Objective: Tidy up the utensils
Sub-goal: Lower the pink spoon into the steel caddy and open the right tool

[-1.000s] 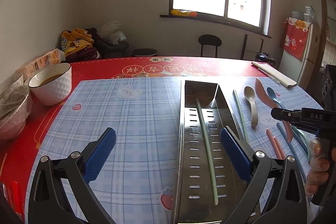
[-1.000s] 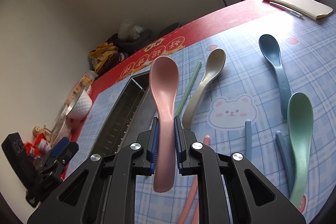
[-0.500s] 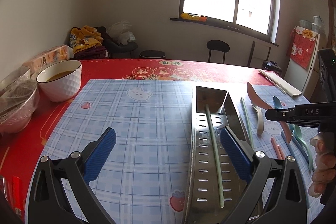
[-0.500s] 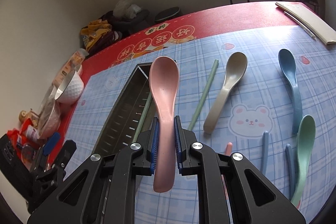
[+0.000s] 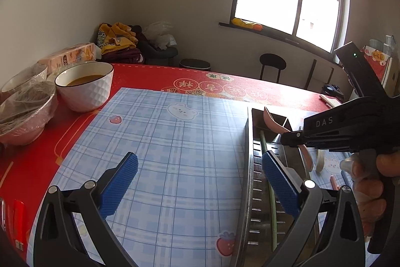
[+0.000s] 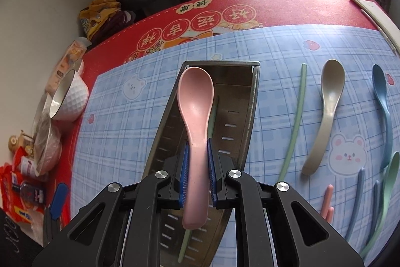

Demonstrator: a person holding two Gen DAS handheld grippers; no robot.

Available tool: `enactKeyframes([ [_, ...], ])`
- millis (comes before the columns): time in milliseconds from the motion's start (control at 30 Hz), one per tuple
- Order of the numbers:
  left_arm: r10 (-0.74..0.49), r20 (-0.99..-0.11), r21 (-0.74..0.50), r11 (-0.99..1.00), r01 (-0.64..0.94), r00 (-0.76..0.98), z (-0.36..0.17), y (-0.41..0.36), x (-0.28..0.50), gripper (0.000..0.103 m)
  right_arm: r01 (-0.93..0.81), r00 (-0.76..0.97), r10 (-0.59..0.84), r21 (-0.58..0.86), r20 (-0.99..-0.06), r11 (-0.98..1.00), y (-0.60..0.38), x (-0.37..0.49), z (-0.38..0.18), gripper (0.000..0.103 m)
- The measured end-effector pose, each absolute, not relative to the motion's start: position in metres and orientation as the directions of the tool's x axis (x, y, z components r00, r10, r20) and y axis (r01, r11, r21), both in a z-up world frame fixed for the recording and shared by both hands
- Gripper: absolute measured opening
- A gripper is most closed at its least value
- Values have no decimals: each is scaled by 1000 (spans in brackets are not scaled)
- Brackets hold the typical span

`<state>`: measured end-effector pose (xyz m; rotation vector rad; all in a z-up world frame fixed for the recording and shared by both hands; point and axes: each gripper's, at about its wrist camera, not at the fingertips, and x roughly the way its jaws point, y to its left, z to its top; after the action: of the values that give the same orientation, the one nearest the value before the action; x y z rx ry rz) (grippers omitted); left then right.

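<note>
Above the long slotted stainless-steel tray, the right gripper pinches a pink plastic spoon by its handle, while the left gripper gapes wide, holding nothing.

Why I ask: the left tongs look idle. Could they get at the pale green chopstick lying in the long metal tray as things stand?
Probably yes. The left tongs are open beside the metal tray, and the green chopstick lies uncovered. The right tongs, shut on the pink spoon, crowd the space above.
</note>
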<state>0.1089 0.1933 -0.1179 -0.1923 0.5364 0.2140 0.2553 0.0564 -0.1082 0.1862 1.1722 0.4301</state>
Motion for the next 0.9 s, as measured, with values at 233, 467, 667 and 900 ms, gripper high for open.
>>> enactKeyframes([
  [233, 150, -531, -129, 959, -254, 834, -117, 194, 109, 97, -219, 310, 389, 333, -867, 917, 71, 261, -121, 14],
  [467, 157, -547, -140, 951, -275, 822, -120, 200, 111, 97, -229, 307, 345, 283, -887, 931, 76, 265, -128, 15],
  [667, 157, -551, -142, 950, -277, 819, -121, 200, 112, 97, -254, 325, 319, 243, -890, 936, 78, 266, -127, 16],
  [900, 149, -552, -150, 950, -274, 820, -122, 201, 111, 97, -304, 350, 366, 265, -862, 915, 72, 261, -115, 19],
])
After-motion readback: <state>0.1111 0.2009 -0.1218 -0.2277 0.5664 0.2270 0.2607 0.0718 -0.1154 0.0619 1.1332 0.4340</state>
